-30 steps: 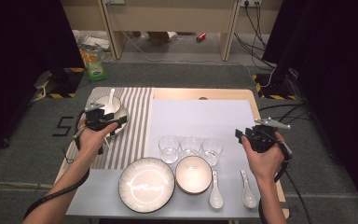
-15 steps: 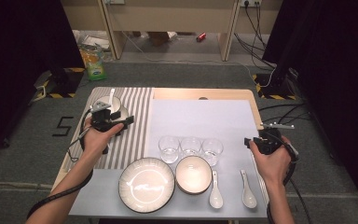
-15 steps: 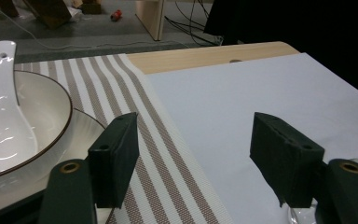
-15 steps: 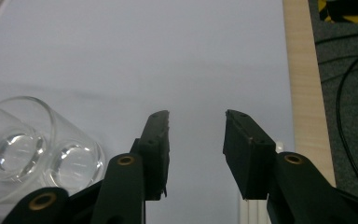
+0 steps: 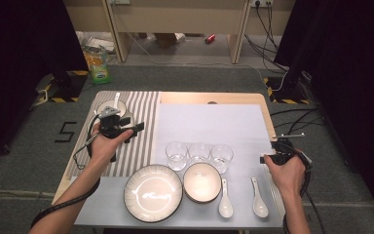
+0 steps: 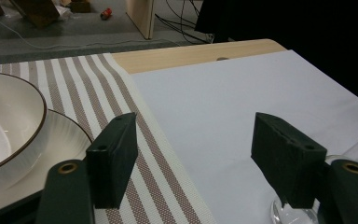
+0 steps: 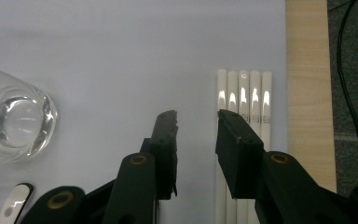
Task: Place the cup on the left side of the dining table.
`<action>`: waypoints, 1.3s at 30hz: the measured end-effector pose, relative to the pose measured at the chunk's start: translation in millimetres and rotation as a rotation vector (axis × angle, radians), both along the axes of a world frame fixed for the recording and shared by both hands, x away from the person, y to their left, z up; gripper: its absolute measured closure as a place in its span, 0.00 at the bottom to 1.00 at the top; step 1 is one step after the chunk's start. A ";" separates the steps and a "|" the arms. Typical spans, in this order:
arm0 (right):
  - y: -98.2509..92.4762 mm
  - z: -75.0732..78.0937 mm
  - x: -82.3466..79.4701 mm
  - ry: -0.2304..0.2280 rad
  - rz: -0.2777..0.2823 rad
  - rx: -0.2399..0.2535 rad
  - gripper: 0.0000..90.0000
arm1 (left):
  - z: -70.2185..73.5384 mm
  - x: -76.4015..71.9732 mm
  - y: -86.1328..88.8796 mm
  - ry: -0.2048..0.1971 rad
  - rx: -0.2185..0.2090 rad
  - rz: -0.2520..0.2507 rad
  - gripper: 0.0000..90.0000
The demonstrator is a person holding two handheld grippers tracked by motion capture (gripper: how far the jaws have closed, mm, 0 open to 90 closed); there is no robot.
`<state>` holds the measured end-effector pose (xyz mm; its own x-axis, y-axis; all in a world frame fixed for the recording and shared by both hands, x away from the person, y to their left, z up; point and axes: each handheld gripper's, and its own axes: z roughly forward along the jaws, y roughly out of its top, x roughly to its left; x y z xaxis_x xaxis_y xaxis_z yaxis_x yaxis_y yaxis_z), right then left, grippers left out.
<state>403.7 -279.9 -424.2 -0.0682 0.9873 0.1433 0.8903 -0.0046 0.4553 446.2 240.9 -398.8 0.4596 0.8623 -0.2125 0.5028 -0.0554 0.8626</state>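
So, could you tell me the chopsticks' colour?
Glossy white chopsticks, clearest in the right gripper view.

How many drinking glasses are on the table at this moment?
3. They stand in a row on the grey mat behind the plate and bowl: left glass, middle glass, right glass. None looks hidden.

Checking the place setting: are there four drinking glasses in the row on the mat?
No, the high view shows three glasses side by side above the bowl.
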 end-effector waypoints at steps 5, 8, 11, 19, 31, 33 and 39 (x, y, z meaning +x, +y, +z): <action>-2.4 -6.4 1.8 0.037 0.000 -0.016 0.79 | -0.8 -0.7 -2.2 -0.002 0.000 -0.004 0.34; -4.1 -10.2 2.5 0.055 0.002 -0.022 0.80 | -1.2 -0.9 -2.2 -0.001 0.002 -0.006 0.34; -6.2 -13.5 3.4 0.075 0.003 -0.030 0.82 | -1.2 -1.3 -2.2 -0.005 0.005 -0.006 0.34; -6.1 -19.8 4.6 0.104 -0.008 -0.046 0.85 | -3.5 -2.1 -3.3 -0.001 0.008 -0.011 0.34; -3.5 -25.0 6.7 0.124 -0.003 -0.059 0.89 | -4.2 -2.3 -4.3 -0.002 0.008 -0.011 0.34; -1.3 -26.8 7.8 0.140 -0.005 -0.061 0.89 | -4.6 -2.3 -4.4 -0.002 0.011 -0.012 0.34; 2.7 -28.0 8.9 0.153 0.000 -0.068 0.91 | -5.8 -2.6 -4.1 0.001 0.008 -0.013 0.34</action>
